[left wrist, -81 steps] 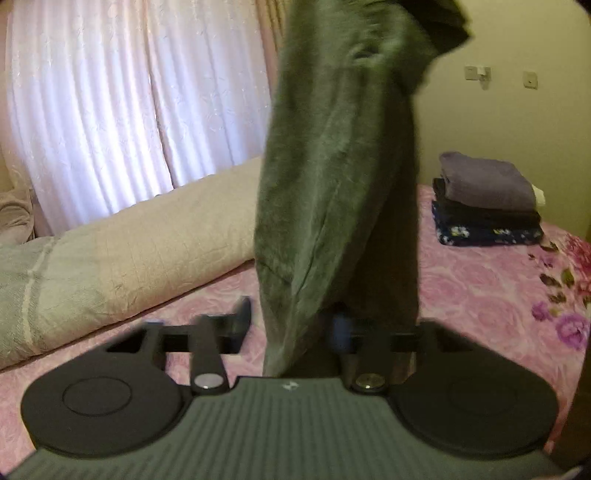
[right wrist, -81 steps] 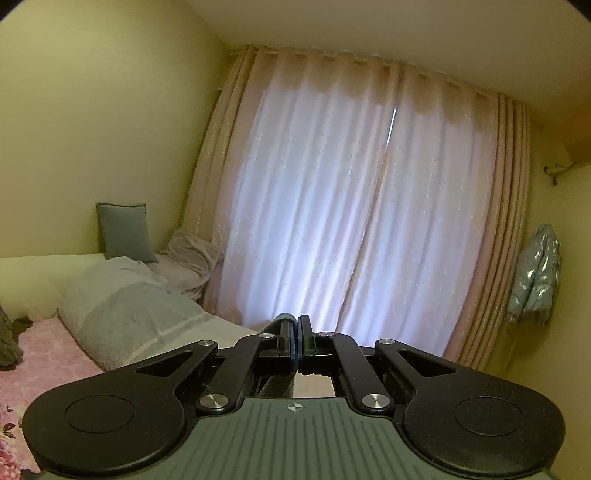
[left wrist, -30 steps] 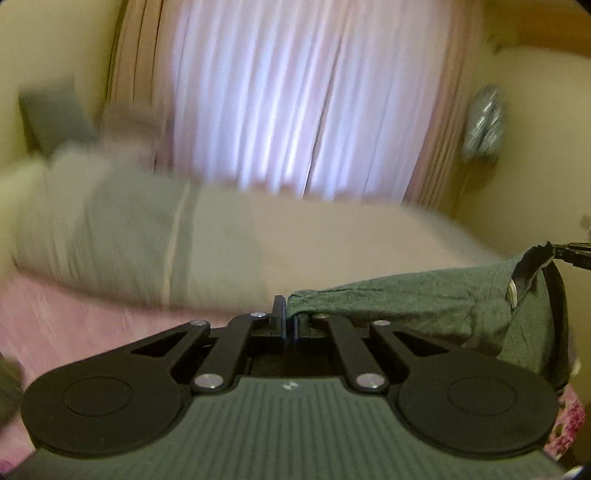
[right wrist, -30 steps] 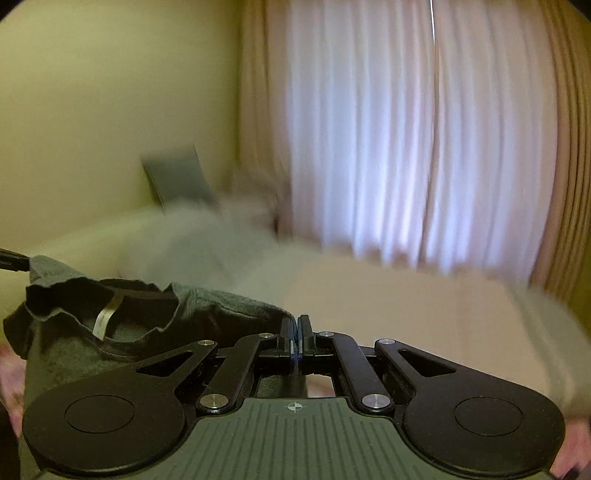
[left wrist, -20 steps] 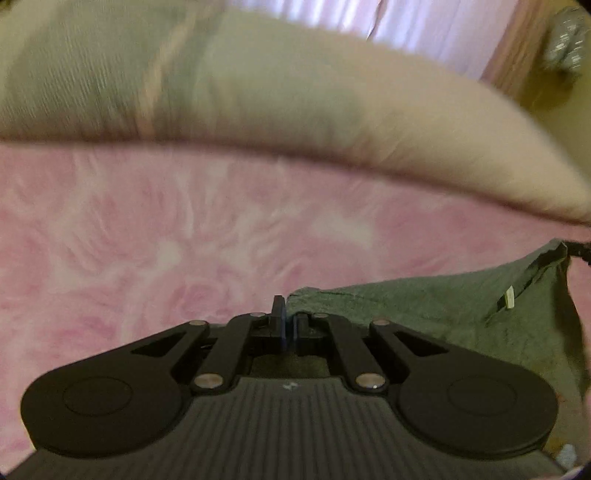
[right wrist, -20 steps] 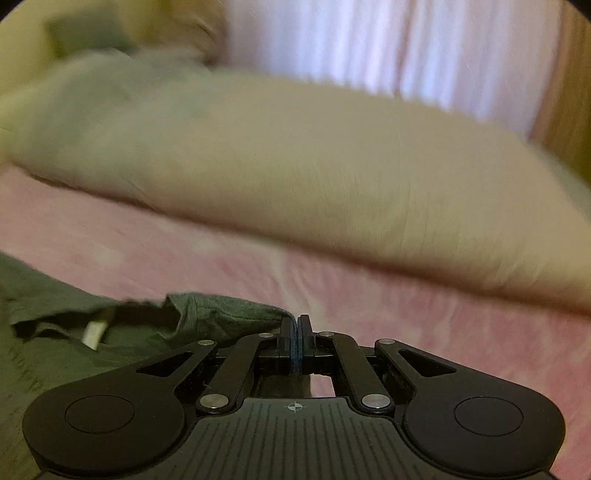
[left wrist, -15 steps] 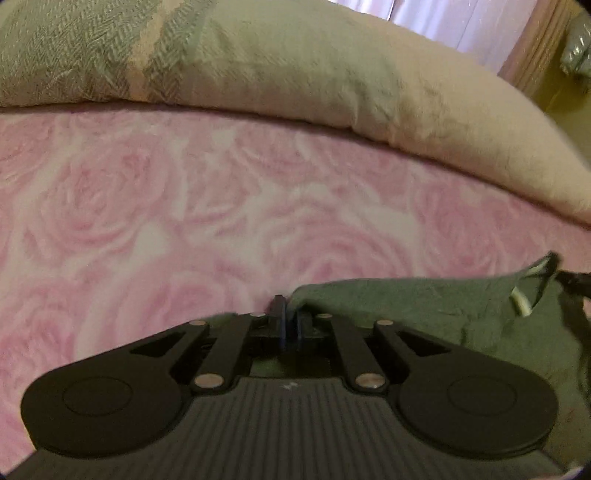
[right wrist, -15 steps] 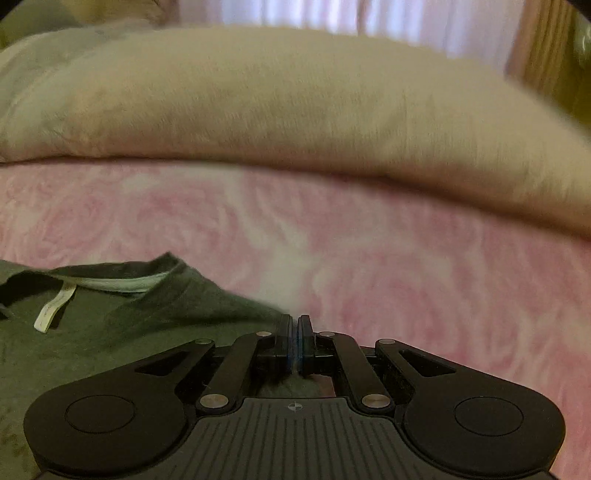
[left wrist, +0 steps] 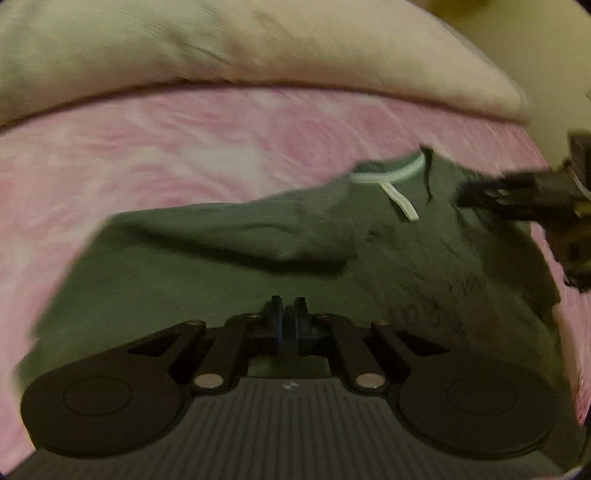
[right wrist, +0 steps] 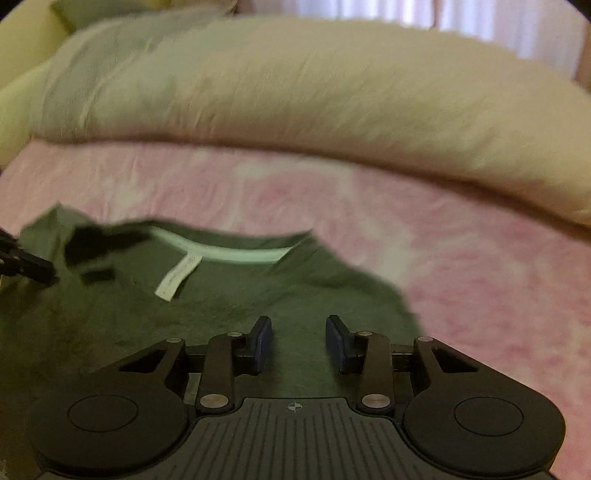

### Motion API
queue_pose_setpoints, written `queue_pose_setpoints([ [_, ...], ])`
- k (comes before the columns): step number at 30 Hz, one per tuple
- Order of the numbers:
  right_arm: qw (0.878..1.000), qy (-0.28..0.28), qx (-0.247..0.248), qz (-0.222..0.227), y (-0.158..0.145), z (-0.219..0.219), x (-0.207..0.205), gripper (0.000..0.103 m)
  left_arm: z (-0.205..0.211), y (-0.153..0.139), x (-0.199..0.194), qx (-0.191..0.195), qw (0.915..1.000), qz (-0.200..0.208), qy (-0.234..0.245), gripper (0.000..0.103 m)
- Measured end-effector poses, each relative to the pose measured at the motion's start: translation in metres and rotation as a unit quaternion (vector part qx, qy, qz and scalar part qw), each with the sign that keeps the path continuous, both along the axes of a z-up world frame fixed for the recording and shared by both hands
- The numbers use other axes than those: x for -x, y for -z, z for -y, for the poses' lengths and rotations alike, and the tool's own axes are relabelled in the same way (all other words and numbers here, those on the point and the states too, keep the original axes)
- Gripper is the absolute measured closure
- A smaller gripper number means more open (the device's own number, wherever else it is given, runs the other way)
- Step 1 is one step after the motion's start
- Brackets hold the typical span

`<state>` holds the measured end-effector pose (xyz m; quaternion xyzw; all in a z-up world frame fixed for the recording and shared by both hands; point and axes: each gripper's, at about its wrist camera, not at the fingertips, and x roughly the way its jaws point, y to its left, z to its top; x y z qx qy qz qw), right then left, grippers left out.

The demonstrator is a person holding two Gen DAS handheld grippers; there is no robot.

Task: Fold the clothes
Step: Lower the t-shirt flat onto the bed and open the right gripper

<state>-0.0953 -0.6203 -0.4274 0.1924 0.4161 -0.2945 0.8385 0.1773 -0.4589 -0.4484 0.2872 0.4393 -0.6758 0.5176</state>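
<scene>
A dark green T-shirt (left wrist: 406,258) (right wrist: 221,302) lies spread on the pink bed sheet (left wrist: 147,147), collar away from me. Its white neck tape and label (right wrist: 173,277) face up. My left gripper (left wrist: 289,314) hovers over the shirt's left shoulder area, its jaws closing to shut with no cloth seen between the pads. A loose fold of the shoulder lies just ahead of it. My right gripper (right wrist: 299,332) is over the shirt's right shoulder, jaws opening and apart, with cloth beneath but not pinched. Each gripper shows at the edge of the other's view, the right (left wrist: 517,192) and the left (right wrist: 22,262).
A long beige and grey-green duvet roll (right wrist: 332,92) (left wrist: 258,44) runs across the bed beyond the shirt. Bare pink rose-patterned sheet (right wrist: 480,277) lies to the right and ahead of the collar. White curtains (right wrist: 443,11) hang behind.
Both grippers dropped from up high down to the bed, laying the shirt flat. The right jaws opened and released the shoulder. The left no longer pinches the cloth.
</scene>
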Motion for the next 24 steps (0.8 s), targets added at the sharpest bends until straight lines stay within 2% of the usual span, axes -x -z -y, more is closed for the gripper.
queue_pose_setpoints([
  [1, 1.0, 0.004, 0.005, 0.001, 0.007, 0.005, -0.007, 0.065, 0.012, 0.004, -0.002, 0.013, 0.9998, -0.006, -0.012, 0.1],
  [3, 0.999, 0.033, 0.02, 0.022, 0.013, 0.022, -0.017, 0.065, 0.037, 0.006, -0.016, 0.053, 0.9962, -0.017, -0.067, 0.099],
  [6, 0.994, 0.1, 0.026, 0.043, 0.009, 0.05, -0.02, 0.065, 0.056, 0.0, -0.05, 0.083, 0.9772, -0.031, -0.193, 0.099],
  [7, 0.992, 0.11, 0.023, 0.053, 0.004, 0.053, -0.017, 0.065, 0.056, -0.003, -0.055, 0.084, 0.9744, -0.041, -0.204, 0.099],
  [8, 0.992, 0.109, 0.02, 0.06, -0.002, 0.05, -0.011, 0.065, 0.054, -0.007, -0.057, 0.083, 0.9741, -0.052, -0.204, 0.099],
  [11, 0.995, 0.07, 0.007, 0.067, -0.014, 0.022, 0.001, 0.065, 0.042, -0.008, -0.036, 0.062, 0.9886, -0.054, -0.126, 0.099],
  [14, 0.999, 0.009, -0.025, 0.044, 0.002, -0.004, 0.0, 0.065, 0.038, 0.01, -0.002, 0.027, 0.9984, -0.037, -0.033, 0.095],
  [15, 0.999, -0.002, -0.029, 0.032, 0.011, -0.008, -0.001, 0.065, 0.038, 0.014, 0.002, 0.027, 0.9989, -0.024, -0.03, 0.096],
  [17, 0.999, 0.021, 0.011, 0.029, 0.019, -0.004, 0.003, 0.066, 0.04, 0.016, -0.004, 0.039, 0.9963, -0.005, -0.076, 0.1],
  [18, 0.998, 0.048, 0.035, 0.027, 0.019, 0.0, 0.008, 0.065, 0.039, 0.012, -0.012, 0.043, 0.992, -0.01, -0.118, 0.1],
  [19, 0.994, 0.096, 0.049, 0.017, 0.016, 0.007, 0.02, 0.065, 0.035, 0.006, -0.018, 0.049, 0.9886, -0.013, -0.141, 0.097],
  [20, 0.989, 0.135, 0.047, 0.025, 0.009, 0.013, 0.038, 0.065, 0.027, -0.003, -0.021, 0.056, 0.9865, -0.016, -0.153, 0.094],
  [22, 0.976, 0.208, 0.043, 0.043, -0.005, 0.02, 0.077, 0.065, 0.013, -0.02, -0.028, 0.071, 0.9816, -0.02, -0.176, 0.093],
  [24, 0.968, 0.242, 0.032, 0.063, -0.019, 0.006, 0.124, 0.065, -0.01, -0.03, -0.024, 0.066, 0.9804, -0.031, -0.183, 0.093],
])
